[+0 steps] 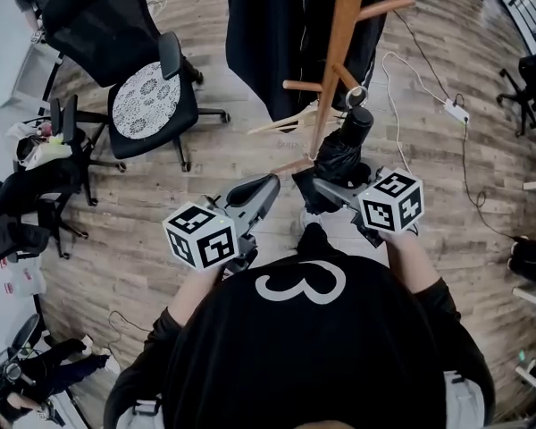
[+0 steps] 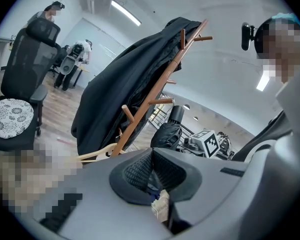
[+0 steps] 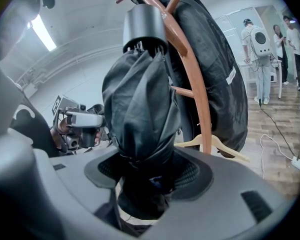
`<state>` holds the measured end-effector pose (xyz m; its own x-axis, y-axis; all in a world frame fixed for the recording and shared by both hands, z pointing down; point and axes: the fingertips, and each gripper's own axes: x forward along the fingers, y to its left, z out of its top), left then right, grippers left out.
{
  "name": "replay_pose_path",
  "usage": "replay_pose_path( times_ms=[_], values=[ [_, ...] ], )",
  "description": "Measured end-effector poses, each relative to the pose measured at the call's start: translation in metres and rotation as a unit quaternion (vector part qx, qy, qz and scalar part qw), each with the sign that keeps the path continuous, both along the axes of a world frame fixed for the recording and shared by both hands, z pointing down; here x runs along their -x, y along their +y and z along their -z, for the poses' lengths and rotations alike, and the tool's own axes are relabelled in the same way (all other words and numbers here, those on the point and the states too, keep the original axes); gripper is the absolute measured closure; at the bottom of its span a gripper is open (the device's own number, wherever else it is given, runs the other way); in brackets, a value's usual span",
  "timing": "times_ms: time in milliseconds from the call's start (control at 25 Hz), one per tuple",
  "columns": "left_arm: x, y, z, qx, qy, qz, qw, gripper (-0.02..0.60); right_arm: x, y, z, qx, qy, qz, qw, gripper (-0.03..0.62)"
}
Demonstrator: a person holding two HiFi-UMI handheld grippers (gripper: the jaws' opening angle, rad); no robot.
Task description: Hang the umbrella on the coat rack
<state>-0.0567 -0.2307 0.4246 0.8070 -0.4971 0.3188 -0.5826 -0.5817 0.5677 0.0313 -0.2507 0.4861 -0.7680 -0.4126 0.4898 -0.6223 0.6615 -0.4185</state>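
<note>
Your right tool (image 3: pixel 150 178) is clamped on the folded umbrella (image 3: pixel 140 104), close beside the coat rack (image 3: pixel 199 99). It looks not yet hung. Your left tool (image 2: pixel 152 173) is closed on nothing.

The coat rack (image 1: pixel 344 25) runs off the head view's far edge, its foot out of sight. The near end of the folded umbrella (image 3: pixel 140 99) disappears between the clamped jaws of the right gripper (image 3: pixel 150 176).

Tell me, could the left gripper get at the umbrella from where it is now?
Probably yes. The left gripper sits close beside the umbrella, held by the right gripper, with nothing between them. Its jaws are shut, so they would need to open first.
</note>
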Motion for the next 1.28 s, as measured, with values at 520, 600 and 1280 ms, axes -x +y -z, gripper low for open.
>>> replay_pose_path(
  times_ms=[520, 600, 1280],
  values=[
    [0.001, -0.007, 0.001, -0.006, -0.004, -0.001, 1.0000, 0.565, -0.001, -0.010, -0.005, 0.006, -0.005, -0.001, 1.000, 0.322],
    [0.001, -0.007, 0.001, -0.005, -0.005, 0.001, 1.0000, 0.565, 0.000, -0.011, -0.004, 0.006, -0.007, 0.000, 1.000, 0.322],
    [0.009, -0.022, -0.002, -0.003, -0.005, 0.014, 0.9999, 0.565, 0.001, -0.035, -0.021, 0.026, 0.001, -0.005, 1.000, 0.321]
  ],
)
